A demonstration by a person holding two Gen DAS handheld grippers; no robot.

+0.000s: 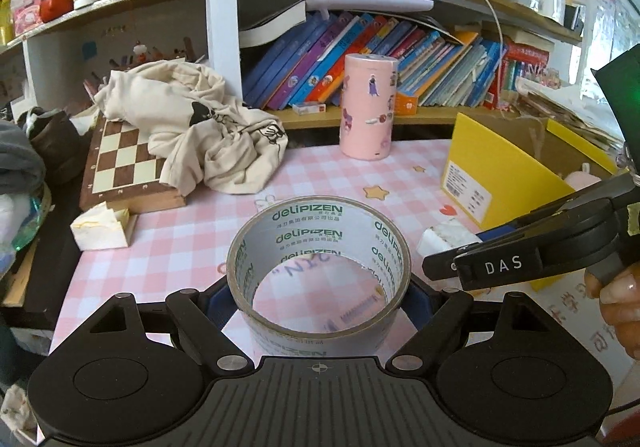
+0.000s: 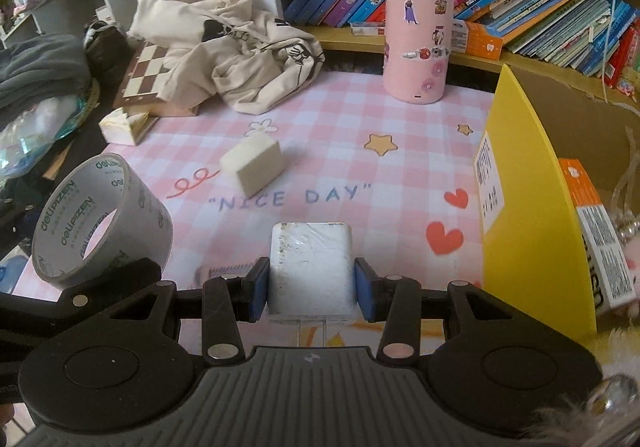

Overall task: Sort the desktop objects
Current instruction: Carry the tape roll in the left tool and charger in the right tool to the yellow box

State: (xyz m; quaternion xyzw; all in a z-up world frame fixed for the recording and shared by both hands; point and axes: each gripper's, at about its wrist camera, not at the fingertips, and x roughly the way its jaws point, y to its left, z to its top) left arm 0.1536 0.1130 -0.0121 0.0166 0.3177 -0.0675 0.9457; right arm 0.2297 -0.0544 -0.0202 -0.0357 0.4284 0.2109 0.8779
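Observation:
My left gripper [image 1: 319, 297] is shut on a roll of clear tape [image 1: 320, 267] printed "deli", held above the pink checked desk mat [image 1: 320, 175]; the roll also shows in the right wrist view [image 2: 100, 223] at the left. My right gripper [image 2: 311, 289] is shut on a white rectangular block [image 2: 310, 271] wrapped in film, its blue pads [image 2: 256, 289] on both sides. It enters the left wrist view from the right [image 1: 520, 259]. A cream eraser-like block [image 2: 254, 163] lies on the mat. A yellow cardboard box [image 2: 520, 183] stands open at the right, holding an orange-white package [image 2: 596, 231].
A pink stickered cylinder [image 2: 418, 35] stands at the back of the mat. A crumpled beige cloth [image 2: 224, 43] lies over a chessboard [image 1: 120, 167] at the back left. A tissue pack [image 1: 104, 225] sits by the board. Book-filled shelves [image 1: 400, 63] close off the back.

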